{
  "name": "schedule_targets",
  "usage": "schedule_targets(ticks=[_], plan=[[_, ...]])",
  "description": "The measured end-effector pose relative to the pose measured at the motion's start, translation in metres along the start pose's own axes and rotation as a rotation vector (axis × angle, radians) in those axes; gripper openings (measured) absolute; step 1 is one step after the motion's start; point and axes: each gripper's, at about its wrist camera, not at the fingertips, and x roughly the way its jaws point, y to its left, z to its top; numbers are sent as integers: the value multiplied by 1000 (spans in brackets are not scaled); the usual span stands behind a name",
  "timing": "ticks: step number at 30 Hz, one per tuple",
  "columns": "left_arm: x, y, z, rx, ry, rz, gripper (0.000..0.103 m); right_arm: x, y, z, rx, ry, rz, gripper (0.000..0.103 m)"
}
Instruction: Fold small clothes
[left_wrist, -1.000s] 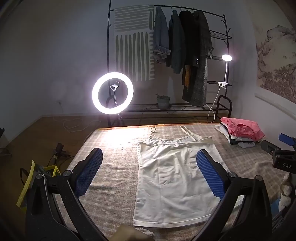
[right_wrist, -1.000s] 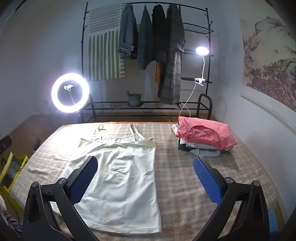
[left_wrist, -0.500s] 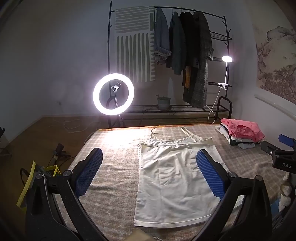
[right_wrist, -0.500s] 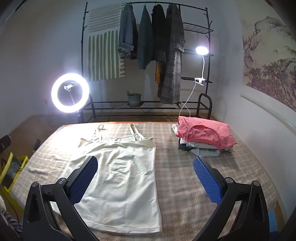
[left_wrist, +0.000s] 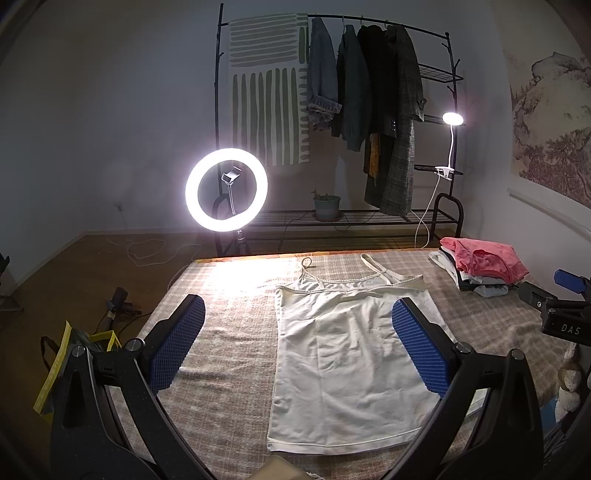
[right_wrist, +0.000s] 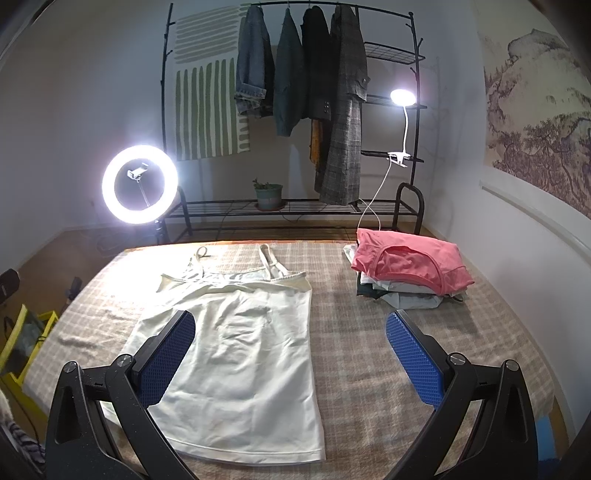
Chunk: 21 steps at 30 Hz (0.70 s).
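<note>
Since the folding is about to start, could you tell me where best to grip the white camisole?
The white camisole lies flat, straps away. Probably pinch the two near hem corners, one gripper each, coming in low from the near edge: the left gripper and right gripper are both open above it.

1. The left gripper (left_wrist: 298, 303) has tipped very slightly. In its wrist view, the ring light (left_wrist: 226, 189) and the clip lamp (left_wrist: 452, 119) beyond the camisole (left_wrist: 343, 362) sit a touch lower in the frame than a second ago.
2. The tan object (left_wrist: 280, 470) at the lower edge of that view, just below the camisole's hem, shows less than it did. A second ago it reached further to the left of the hem's middle. Now only a small part peeks in, under the hem's left half. What it is cannot be told.
</note>
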Motion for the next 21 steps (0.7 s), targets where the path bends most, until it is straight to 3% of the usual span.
schedule_targets(ticks=[21], plan=[[0,0,-1,1,-2,1,103,1,1,0,0,1,0,103]])
